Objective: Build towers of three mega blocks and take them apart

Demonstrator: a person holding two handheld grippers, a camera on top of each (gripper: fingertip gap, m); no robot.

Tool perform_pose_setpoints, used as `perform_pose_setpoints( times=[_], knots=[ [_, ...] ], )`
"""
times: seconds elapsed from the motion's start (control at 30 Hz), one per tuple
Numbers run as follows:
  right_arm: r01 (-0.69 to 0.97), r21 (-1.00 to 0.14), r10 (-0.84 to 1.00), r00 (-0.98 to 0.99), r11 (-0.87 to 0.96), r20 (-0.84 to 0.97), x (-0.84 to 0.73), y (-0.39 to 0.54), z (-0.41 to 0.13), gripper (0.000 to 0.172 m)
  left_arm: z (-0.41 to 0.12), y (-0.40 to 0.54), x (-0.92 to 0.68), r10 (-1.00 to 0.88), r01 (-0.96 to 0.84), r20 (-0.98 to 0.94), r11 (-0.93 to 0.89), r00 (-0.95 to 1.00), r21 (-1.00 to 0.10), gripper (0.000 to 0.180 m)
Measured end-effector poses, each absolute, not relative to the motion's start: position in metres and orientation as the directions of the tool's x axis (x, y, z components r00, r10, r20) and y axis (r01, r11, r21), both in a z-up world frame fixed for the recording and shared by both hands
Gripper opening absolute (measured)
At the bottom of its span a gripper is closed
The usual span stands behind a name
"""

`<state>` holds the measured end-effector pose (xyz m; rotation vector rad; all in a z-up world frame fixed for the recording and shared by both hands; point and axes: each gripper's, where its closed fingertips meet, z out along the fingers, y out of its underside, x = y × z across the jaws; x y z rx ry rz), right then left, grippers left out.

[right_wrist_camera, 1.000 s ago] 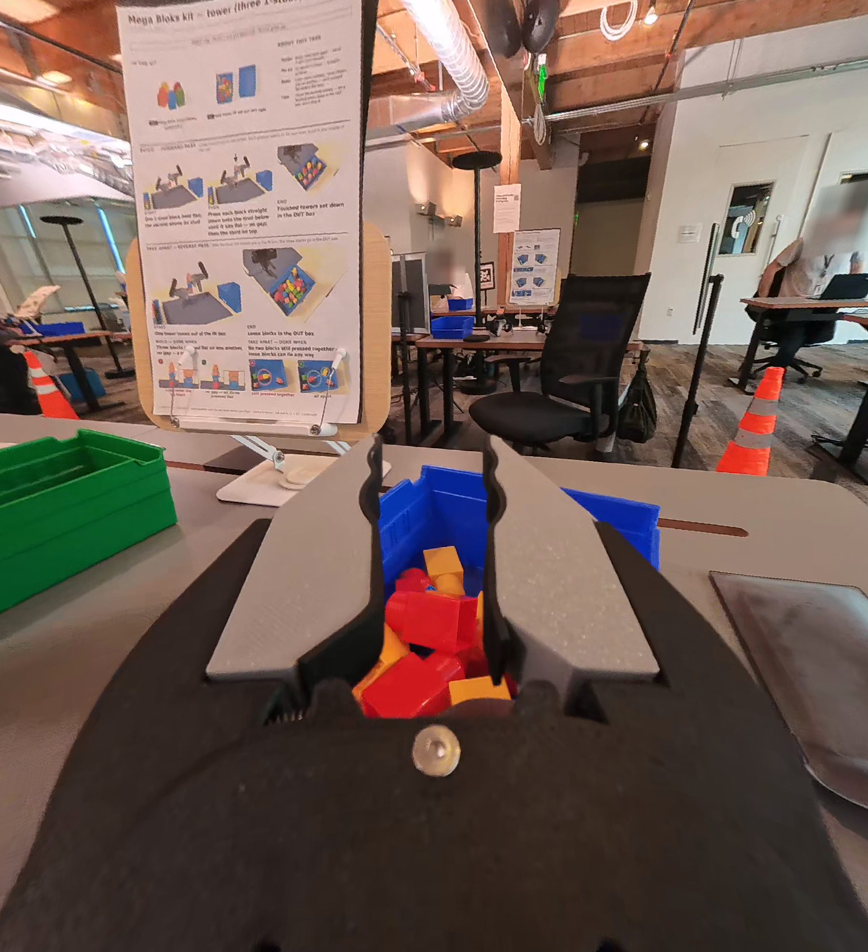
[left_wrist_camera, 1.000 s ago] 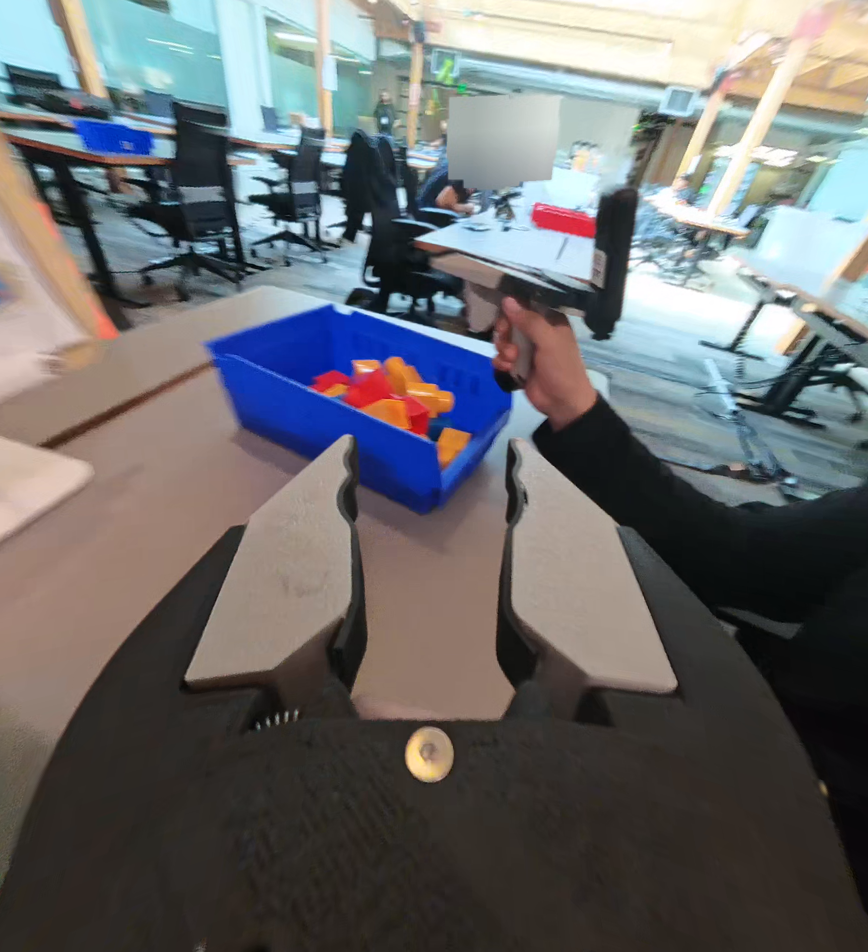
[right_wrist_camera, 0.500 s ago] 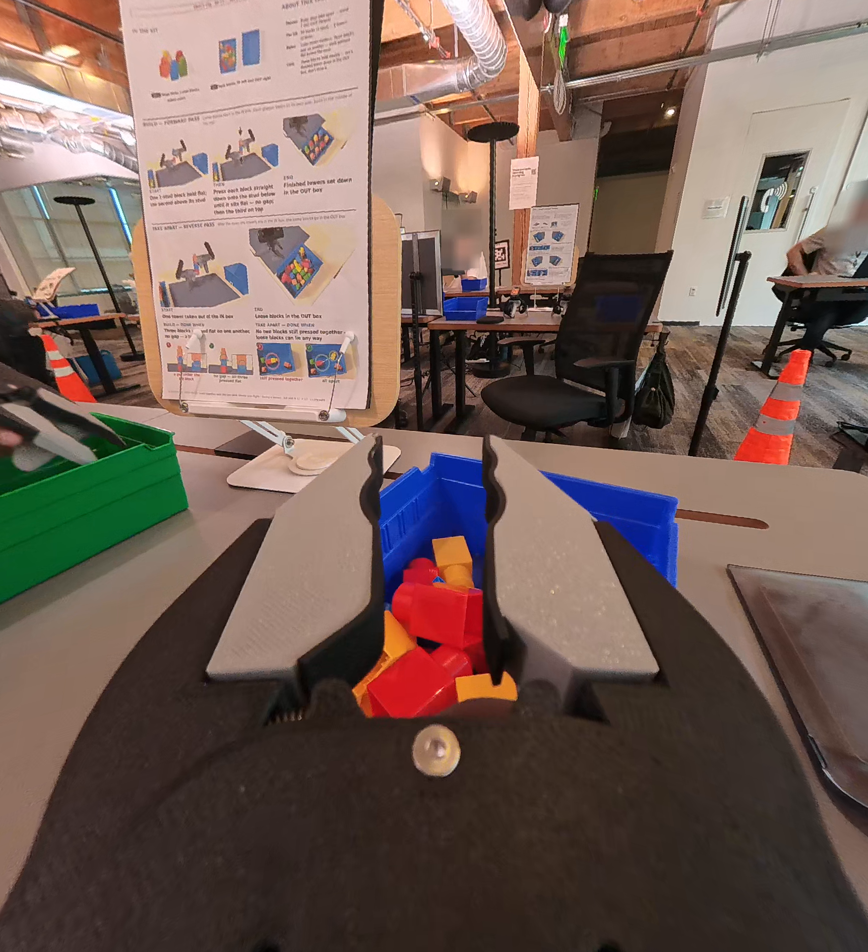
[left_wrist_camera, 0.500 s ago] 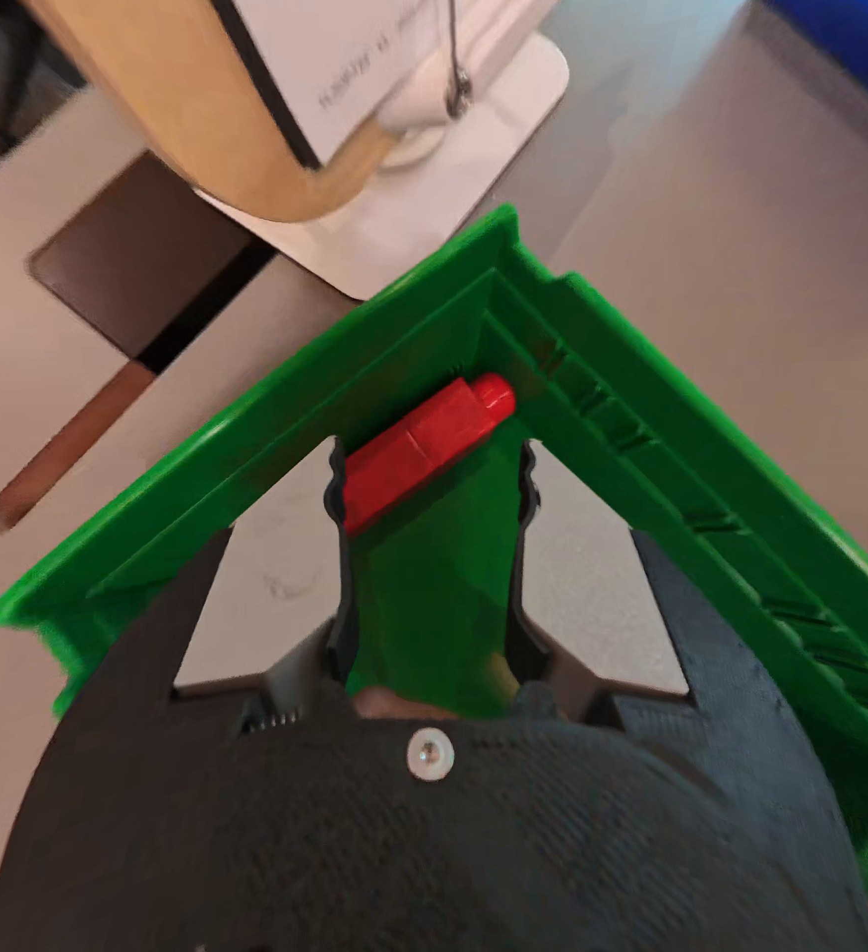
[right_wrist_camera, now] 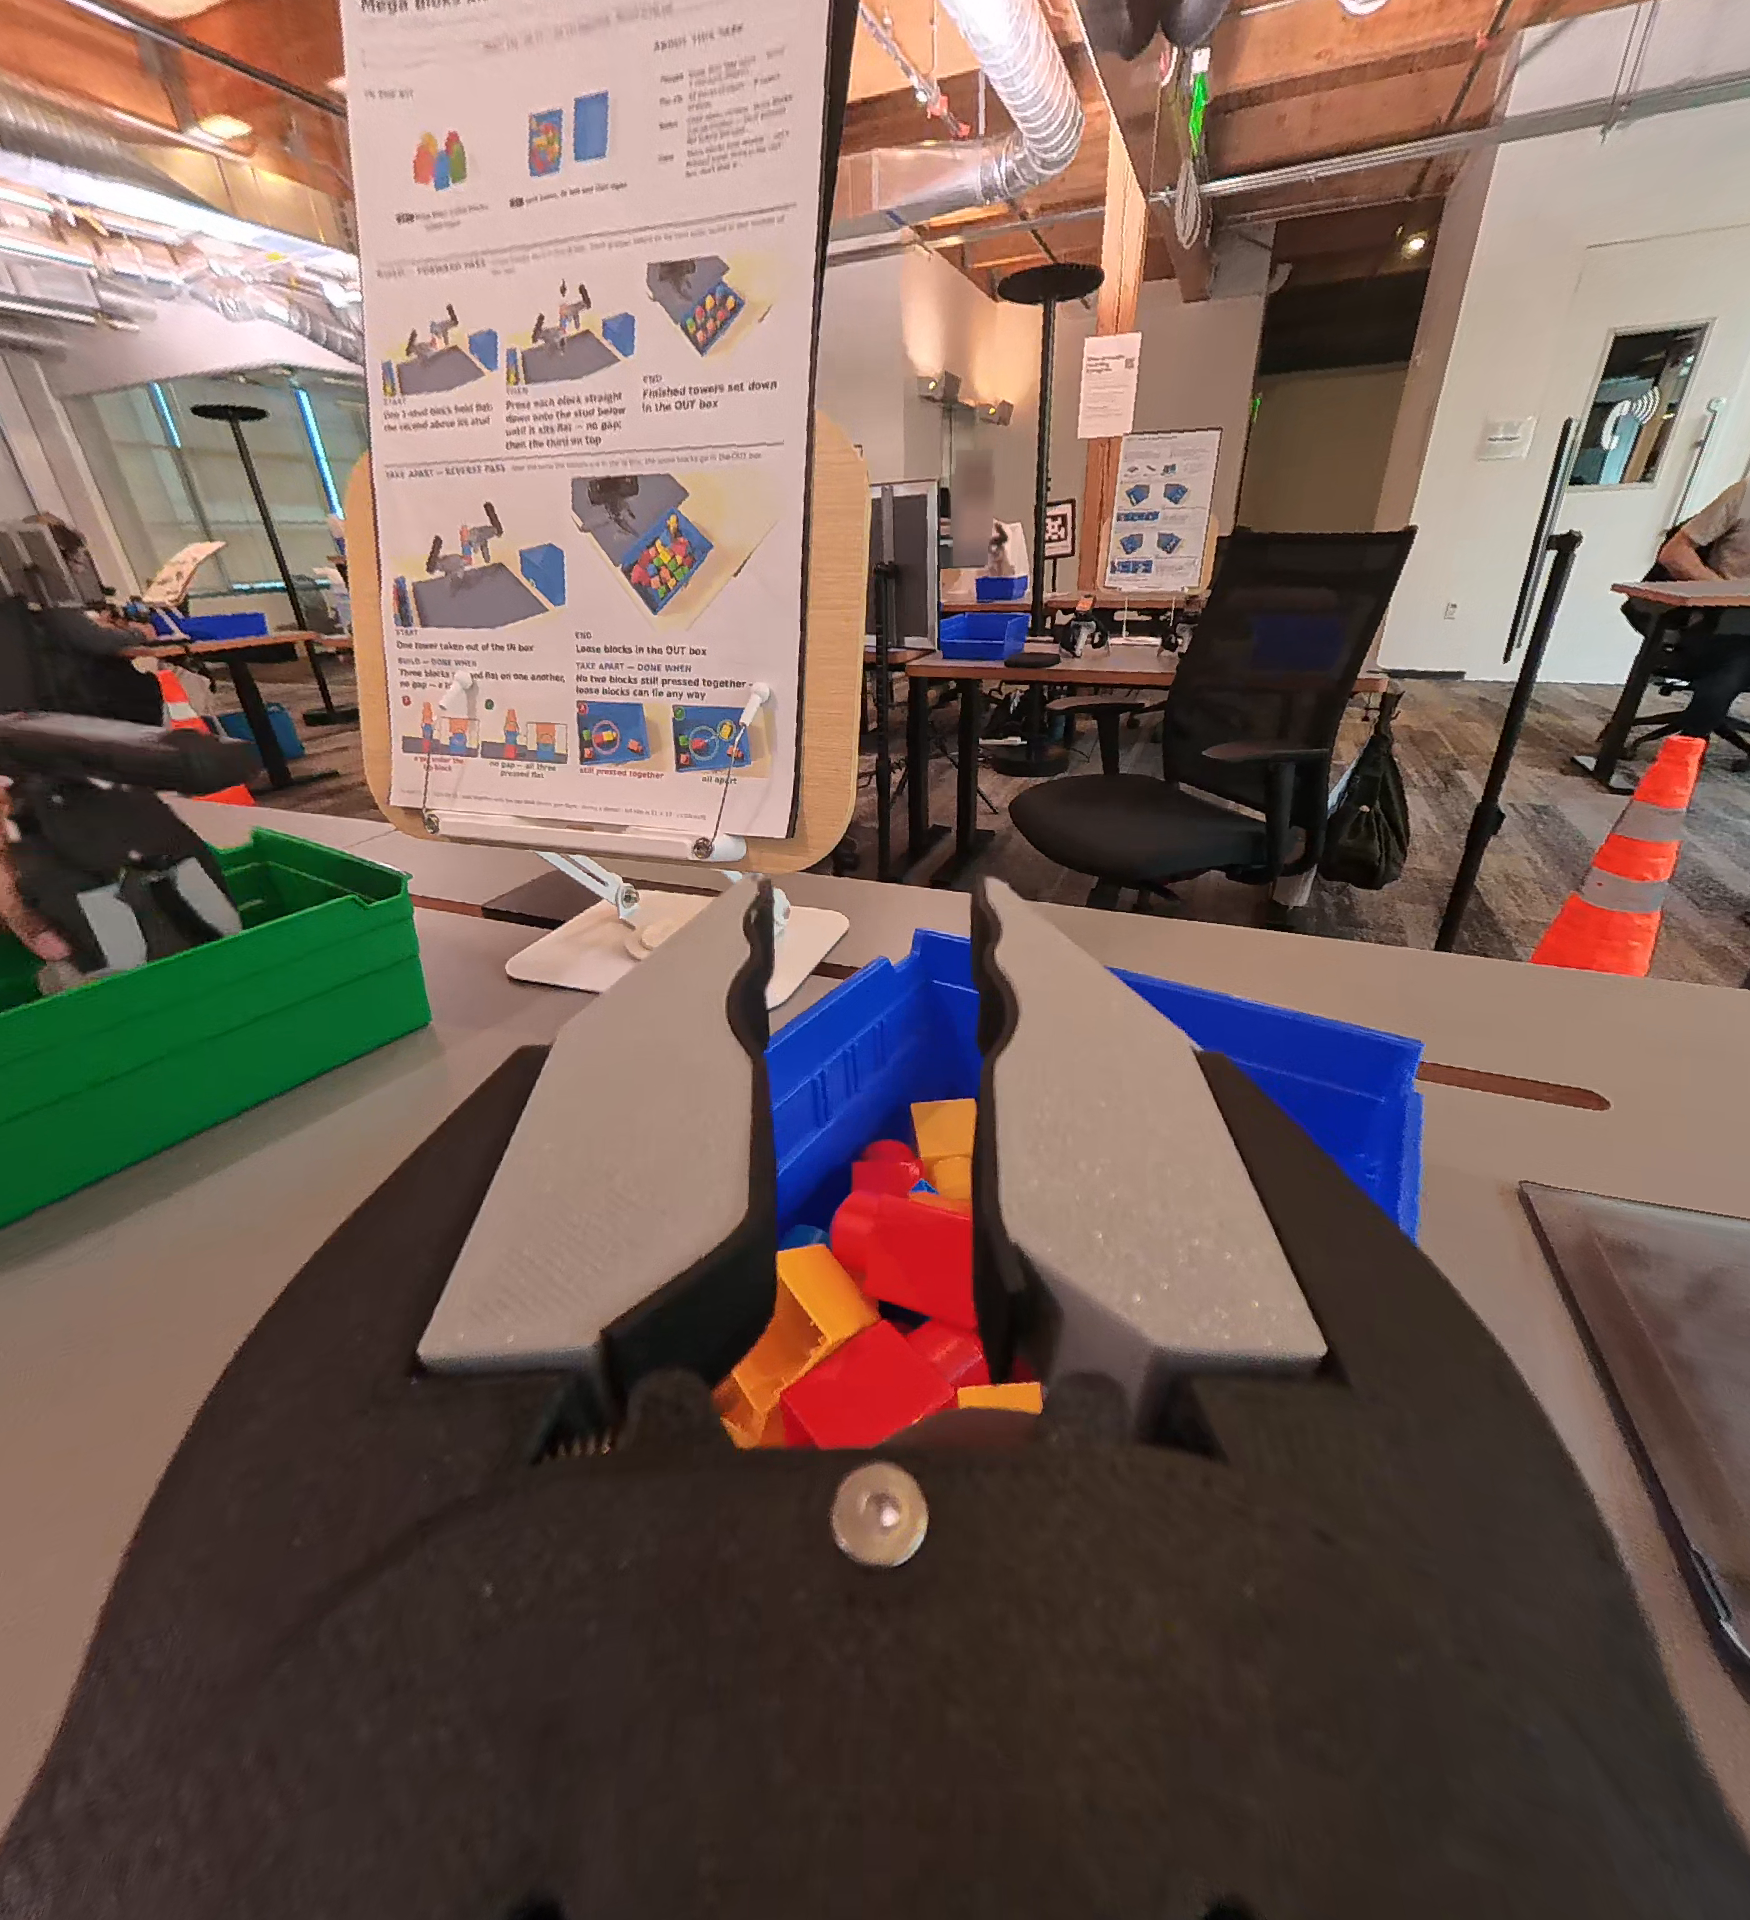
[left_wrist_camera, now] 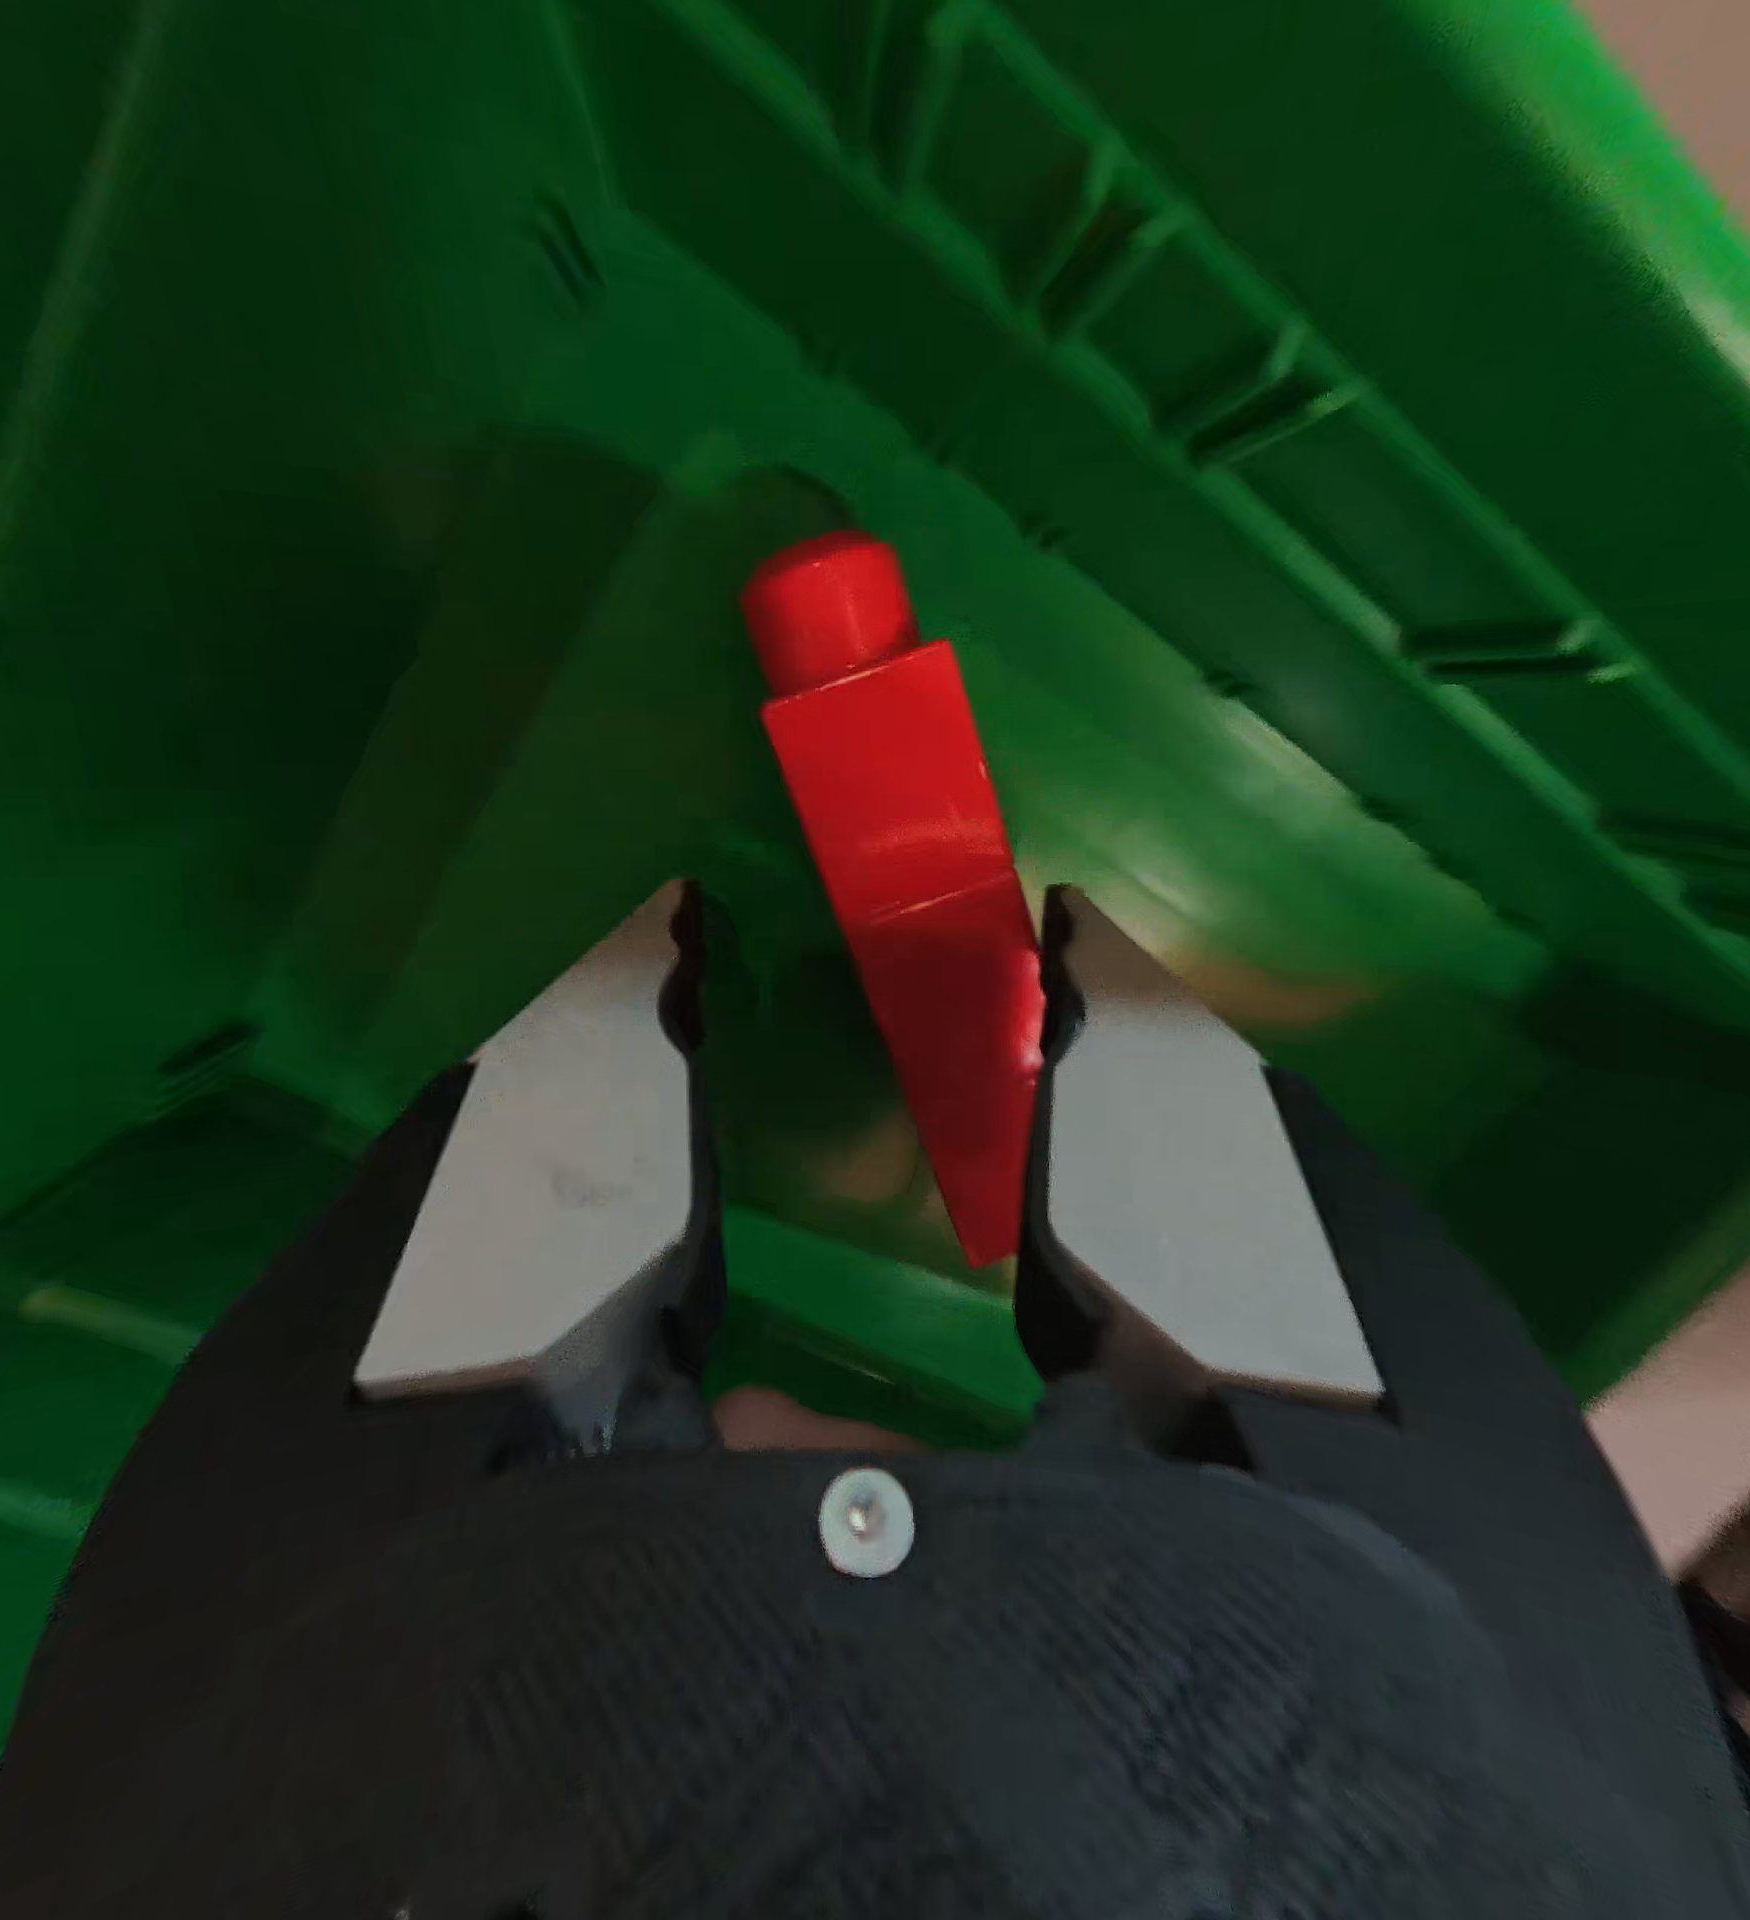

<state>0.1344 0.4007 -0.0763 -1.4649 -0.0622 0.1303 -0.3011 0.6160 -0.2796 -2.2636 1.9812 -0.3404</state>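
Left wrist view: the left gripper (left_wrist_camera: 866, 1039) reaches down into the green bin (left_wrist_camera: 1266, 343). Its jaws stand wide apart. A red tower (left_wrist_camera: 912, 883) of stacked blocks lies on the bin floor between them, stud end pointing toward the far corner. The tower lies against the right-hand finger (left_wrist_camera: 1162, 1143); the left-hand finger (left_wrist_camera: 559, 1164) stands clear of it, so nothing is gripped. The frame is blurred, and finer contact cannot be confirmed.

Judgement: the tower is hollow moulded plastic, light, rigid and glossy, so liable to slip. The flat side walls of the lower blocks offer the best hold; the round stud does not.

Right wrist view: the right gripper (right_wrist_camera: 871, 997) hangs over the blue bin (right_wrist_camera: 1297, 1049) on the grey counter (right_wrist_camera: 1629, 1049). Its jaws are part open and bare. Loose red and yellow blocks (right_wrist_camera: 881, 1257) lie heaped in the bin beneath. The left gripper shows at far left inside the green bin.
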Motion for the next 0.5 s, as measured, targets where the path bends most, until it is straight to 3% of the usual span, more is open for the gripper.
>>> perform_pose_setpoints(
  times=[0.17, 0.23, 0.27, 0.3, 0.33, 0.4, 0.5],
  knots=[
    [-0.094, -0.989, 0.152, 0.985, 0.116, -0.075, 0.135, 0.398, -0.074, 0.035, -0.273, 0.605, -0.299, -0.990, -0.938, 0.054, -0.140, 0.130, -0.317, 0.066],
    [-0.109, -0.986, 0.166, 0.982, 0.124, -0.088, 0.134, 0.397, -0.072, 0.035, -0.280, 0.615, -0.305, -0.981, -0.937, -0.025, -0.177, 0.194, -0.301, 0.064],
    [-0.114, -0.985, 0.172, 0.981, 0.128, -0.091, 0.133, 0.396, -0.071, 0.035, -0.287, 0.618, -0.311, -0.973, -0.942, -0.047, -0.204, 0.224, -0.265, 0.059],
    [-0.117, -0.985, 0.177, 0.980, 0.130, -0.093, 0.132, 0.396, -0.070, 0.035, -0.291, 0.619, -0.313, -0.966, -0.938, -0.053, -0.234, 0.255, -0.256, 0.042],
    [-0.118, -0.984, 0.182, 0.979, 0.132, -0.093, 0.131, 0.396, -0.069, 0.035, -0.288, 0.622, -0.309, -0.953, -0.918, -0.067, -0.262, 0.294, -0.298, 0.035],
    [-0.120, -0.984, 0.197, 0.976, 0.133, -0.093, 0.128, 0.396, -0.068, 0.035, -0.289, 0.625, -0.316, -0.939, -0.919, -0.131, -0.273, 0.319, -0.286, 0.035],
    [-0.122, -0.985, 0.248, 0.965, 0.125, -0.088, 0.118, 0.396, -0.069, 0.035, -0.270, 0.629, -0.322, -0.897, -0.875, -0.184, -0.316, 0.401, -0.366, 0.034]
  ],
)
